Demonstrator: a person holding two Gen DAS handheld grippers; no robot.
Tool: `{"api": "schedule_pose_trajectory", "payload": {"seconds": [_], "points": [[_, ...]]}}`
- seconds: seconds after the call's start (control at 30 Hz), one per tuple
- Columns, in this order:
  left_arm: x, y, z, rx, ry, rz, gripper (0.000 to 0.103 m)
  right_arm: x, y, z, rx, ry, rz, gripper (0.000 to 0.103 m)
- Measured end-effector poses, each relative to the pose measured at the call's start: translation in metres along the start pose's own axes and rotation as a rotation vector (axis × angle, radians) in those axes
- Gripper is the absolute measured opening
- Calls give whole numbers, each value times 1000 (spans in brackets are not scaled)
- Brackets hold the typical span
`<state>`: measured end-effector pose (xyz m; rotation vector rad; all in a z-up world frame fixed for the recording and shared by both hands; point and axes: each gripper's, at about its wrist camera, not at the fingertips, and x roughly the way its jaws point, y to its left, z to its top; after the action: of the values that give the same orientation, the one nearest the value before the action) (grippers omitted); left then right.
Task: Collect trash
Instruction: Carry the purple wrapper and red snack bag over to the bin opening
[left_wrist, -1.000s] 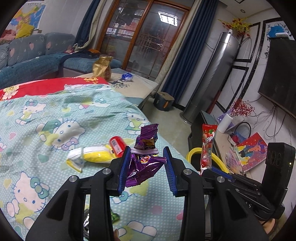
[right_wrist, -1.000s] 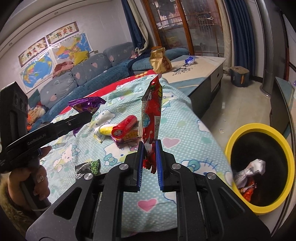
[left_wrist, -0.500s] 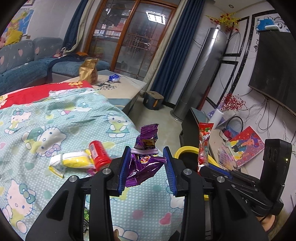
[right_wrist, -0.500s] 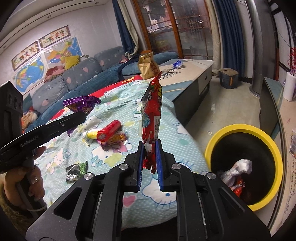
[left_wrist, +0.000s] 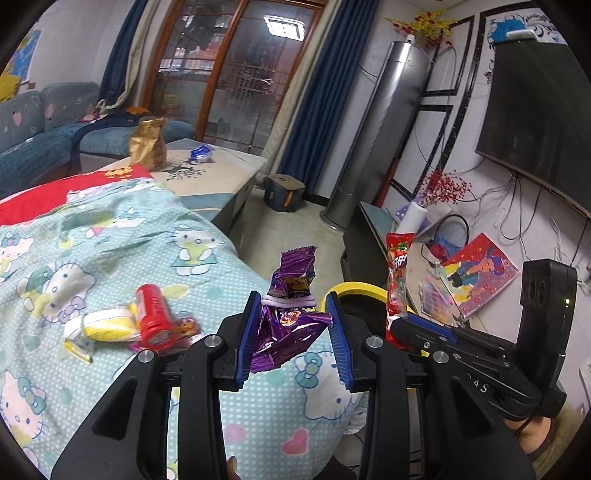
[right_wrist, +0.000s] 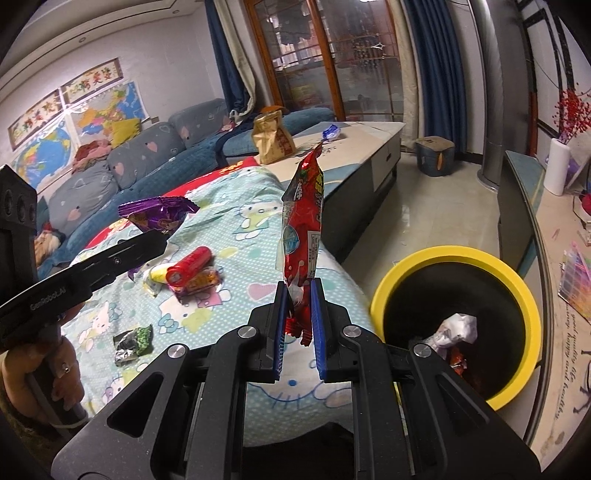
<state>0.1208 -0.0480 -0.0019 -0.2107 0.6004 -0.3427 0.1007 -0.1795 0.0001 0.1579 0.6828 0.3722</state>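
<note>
My left gripper (left_wrist: 293, 328) is shut on a crumpled purple snack wrapper (left_wrist: 286, 321), held above the edge of the Hello Kitty cloth; the wrapper also shows in the right wrist view (right_wrist: 157, 214). My right gripper (right_wrist: 299, 325) is shut on a long red snack packet (right_wrist: 303, 229) that stands upright, left of the yellow-rimmed black bin (right_wrist: 524, 291). The packet (left_wrist: 397, 280) and the bin's rim (left_wrist: 354, 286) also show in the left wrist view. A red tube (right_wrist: 188, 264), a yellow wrapper (left_wrist: 109, 325) and a green wrapper (right_wrist: 135, 341) lie on the cloth.
The bin holds white and red trash (right_wrist: 454, 332). A low table (right_wrist: 369, 147) with a gold bag (right_wrist: 271, 138) and a blue wrapper (right_wrist: 330, 131) stands behind. A TV bench (right_wrist: 554, 258) runs along the right wall. A sofa (right_wrist: 147, 158) is at the back left.
Both grippers have moved right, toward the bin, with their wrappers still held. The bin now looks larger and nearer in the right wrist view.
</note>
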Motion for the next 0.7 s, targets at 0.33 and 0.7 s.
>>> {"api": "schedule_pose_trajectory", "payload": {"seconds": [0.33,0.7], "points": [[19,-22,0,50,27,-35,34,-7,-24,-1,32,-10,-46,9],[40,-50,-2,106,54,-66,34,-14,-63,2,97,-31,-120,9]]}}
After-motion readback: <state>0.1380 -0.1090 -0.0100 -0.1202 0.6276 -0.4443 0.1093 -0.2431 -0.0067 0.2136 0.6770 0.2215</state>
